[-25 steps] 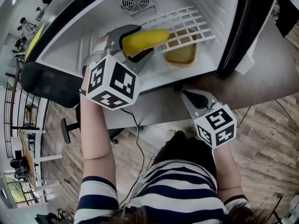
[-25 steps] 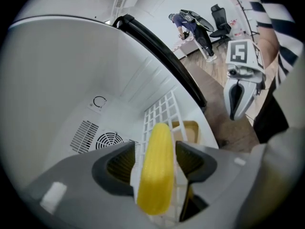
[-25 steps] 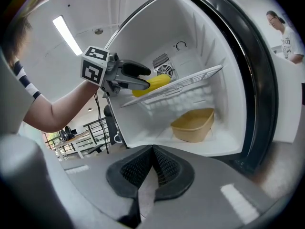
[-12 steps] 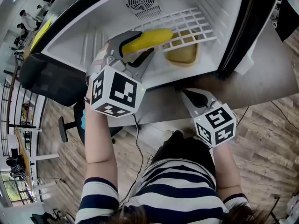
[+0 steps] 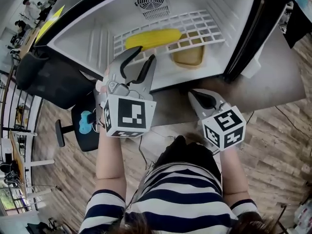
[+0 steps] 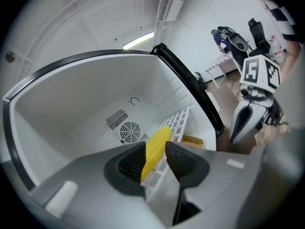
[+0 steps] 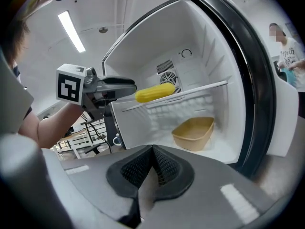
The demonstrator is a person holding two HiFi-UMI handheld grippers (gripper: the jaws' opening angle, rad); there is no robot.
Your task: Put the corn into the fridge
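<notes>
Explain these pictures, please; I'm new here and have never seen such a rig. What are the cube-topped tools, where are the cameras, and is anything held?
No robot: a person holds a two-fingered gripper in each hand; the patterned cubes belong to them. One picture comes from a head camera looking down, the other two from cameras riding on the grippers. The corn lies on the white wire shelf inside the open fridge, with a tan tray lower down. The left gripper hovers before the shelf, fingers apart, empty. The right gripper is shut on nothing.
</notes>
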